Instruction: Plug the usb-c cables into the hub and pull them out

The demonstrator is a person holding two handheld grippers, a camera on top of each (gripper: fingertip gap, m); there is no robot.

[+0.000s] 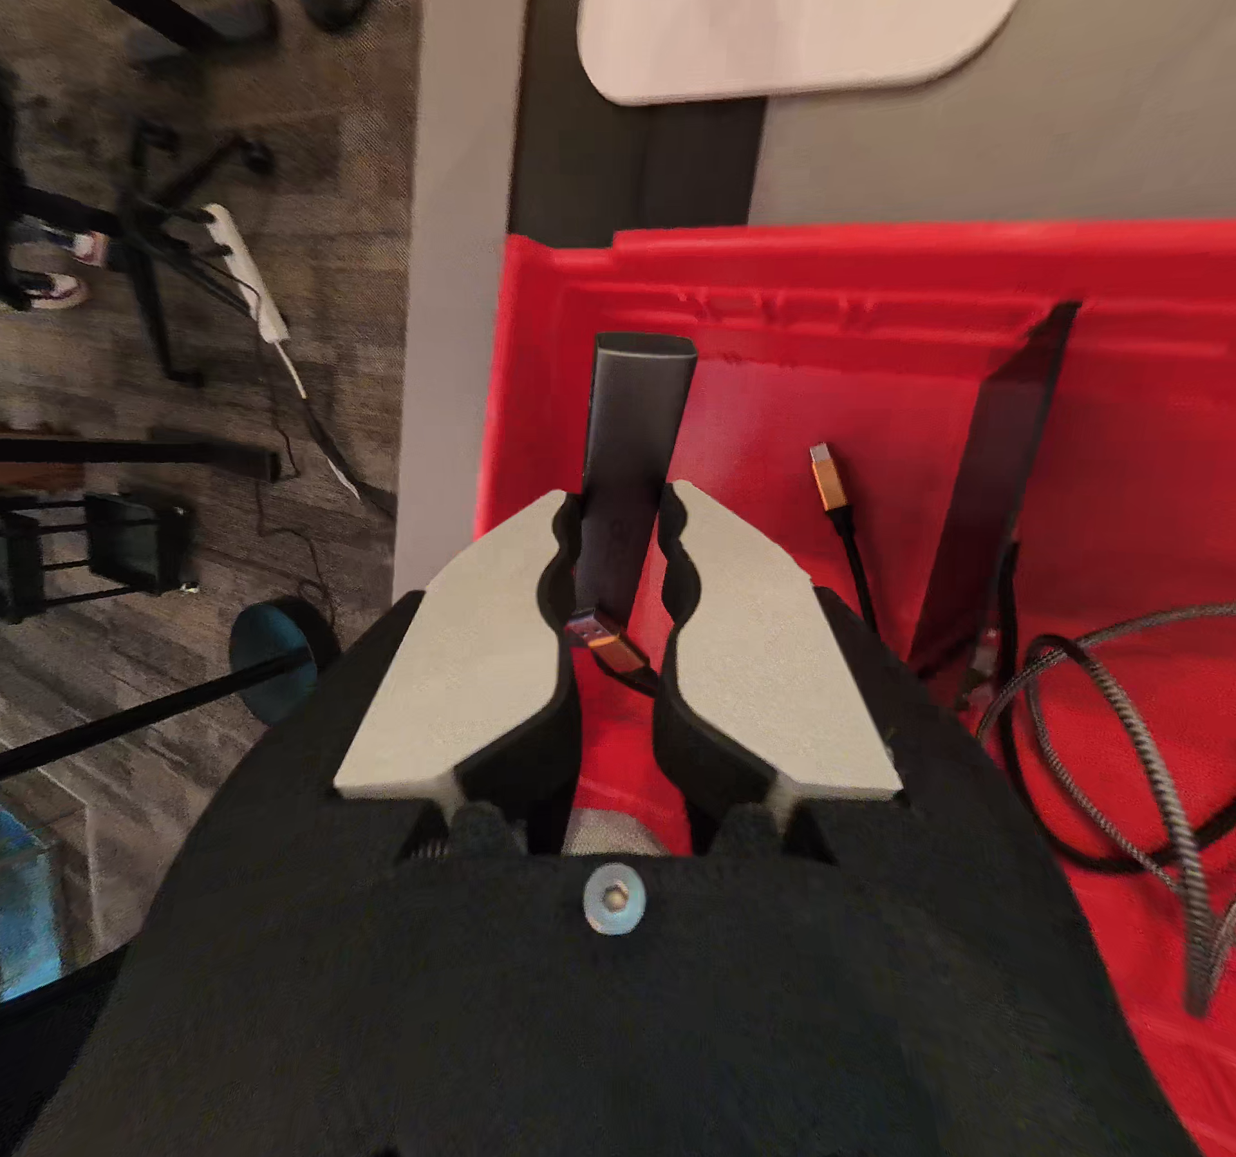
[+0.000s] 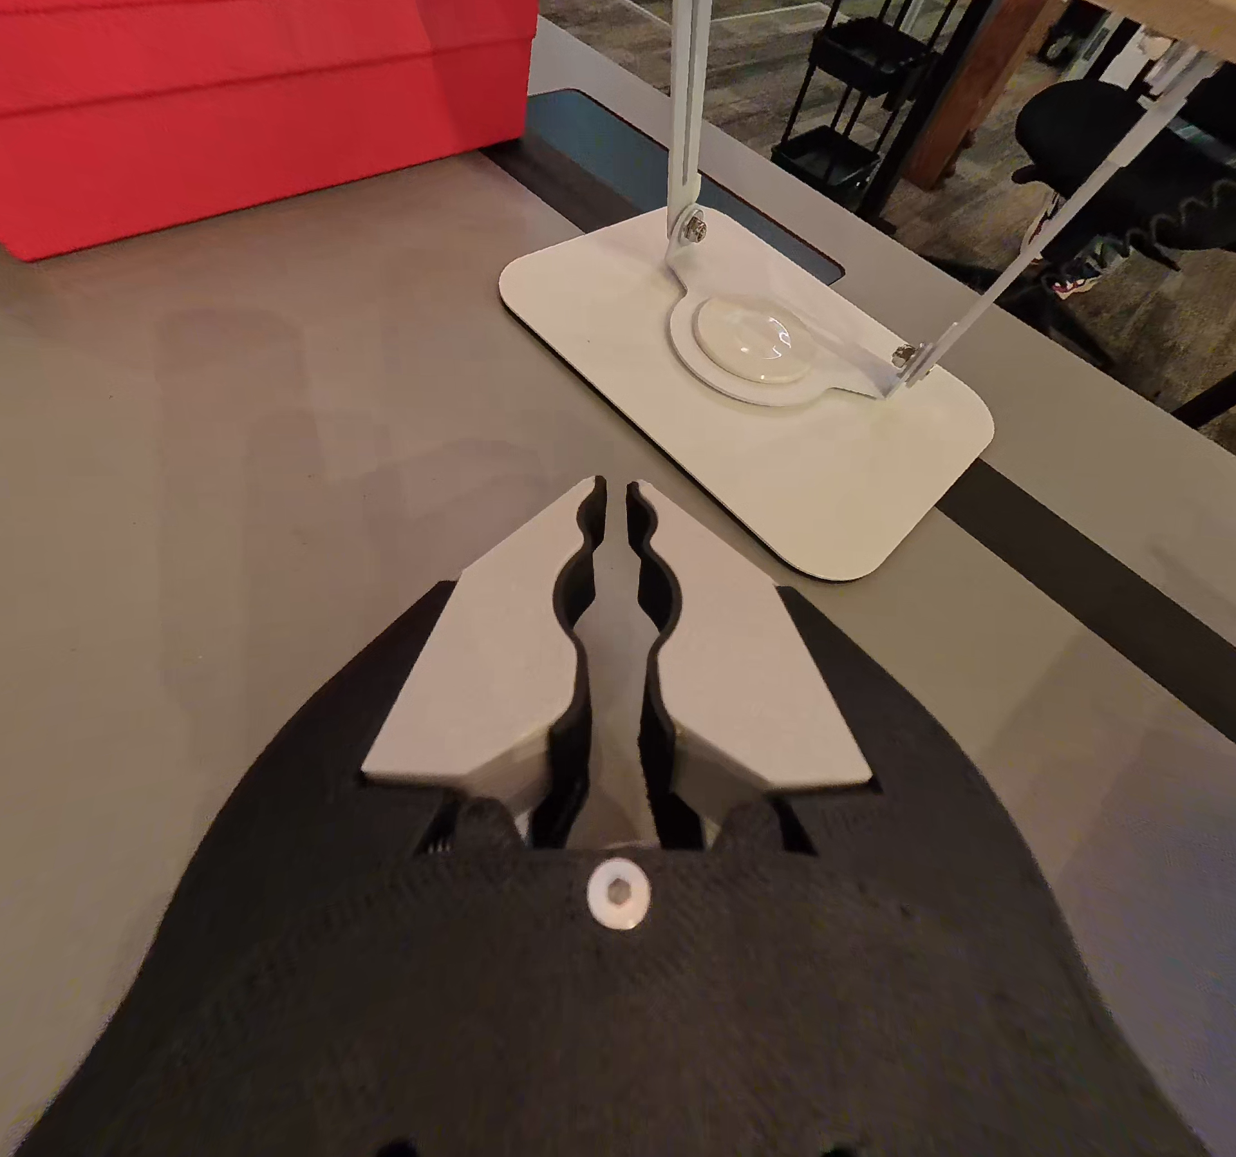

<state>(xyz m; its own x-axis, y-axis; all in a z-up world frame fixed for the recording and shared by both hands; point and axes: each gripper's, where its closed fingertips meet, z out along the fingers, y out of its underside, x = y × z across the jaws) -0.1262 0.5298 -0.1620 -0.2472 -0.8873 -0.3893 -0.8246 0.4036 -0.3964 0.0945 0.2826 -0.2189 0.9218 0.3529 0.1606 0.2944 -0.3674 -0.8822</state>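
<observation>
— So, left wrist view first: where's the hub?

— Standing up between the fingers of the left gripper [image 1: 619,499], which is clamped on the lower part of the hub [image 1: 635,449], a slim dark grey bar. It's over the red bin [image 1: 869,268]. Near its bottom end there's a copper plug [image 1: 605,643] on a cable; with the blur I can't say for sure whether it's seated in a port or just lying against it.

— And the other cables?

— A second copper plug [image 1: 826,476] lies loose on the bin floor just right of the hub, and a braided cable [image 1: 1103,790] loops further right, beside a dark flat panel [image 1: 1003,476] leaning on the wall.

— How will they handle?

— My guess: the hub is light, rigid and smooth, so a grip on its flat sides suits it. The cables are floppy; take them by the stiff plug shell, not the cord.

— Right wrist view?

— The right gripper [image 2: 616,489] is empty, fingers nearly together with a narrow gap, over bare grey table [image 2: 234,456]. The bin sits far left; a white stand base [image 2: 802,456] is just ahead on the right.

— Room to move?

— Plenty on the table. Inside the bin it's tighter: the walls, the panel and the loops could snag.
</observation>
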